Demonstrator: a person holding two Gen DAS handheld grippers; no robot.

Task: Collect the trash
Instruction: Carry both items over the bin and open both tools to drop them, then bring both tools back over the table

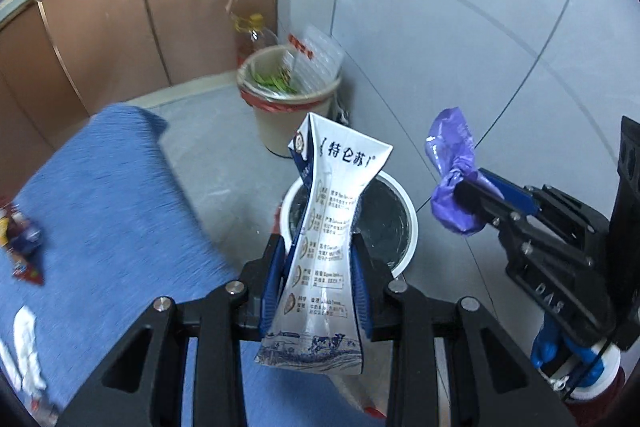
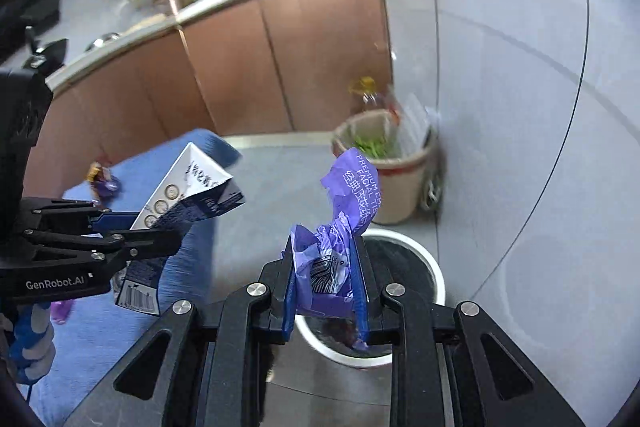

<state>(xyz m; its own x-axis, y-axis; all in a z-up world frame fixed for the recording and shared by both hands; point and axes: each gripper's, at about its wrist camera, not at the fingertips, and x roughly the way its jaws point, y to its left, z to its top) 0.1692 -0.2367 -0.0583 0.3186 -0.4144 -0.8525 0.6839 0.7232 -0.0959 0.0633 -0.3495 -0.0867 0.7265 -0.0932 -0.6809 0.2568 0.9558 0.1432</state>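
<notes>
Left wrist view, centre of the frame: the left gripper is clamped on a flattened milk carton, white glossy card with blue print, pinched to a waist between the blue ribbed pads and flaring out above them. Just behind it, low in the frame, stands a round white bin with a dark, shiny liner. At right, the right gripper pinches a crumpled purple plastic wrapper, thin and creased. Upper centre holds a beige plastic bucket with green scraps inside, standing against the smooth grey wall. A ribbed blue cloth fills the left side, with a small colourful wrapper at its far left edge.

Right wrist view shows the purple wrapper squeezed between the right gripper's closed fingers, above the white bin's rim; the carton is at the left, held in the left gripper.
</notes>
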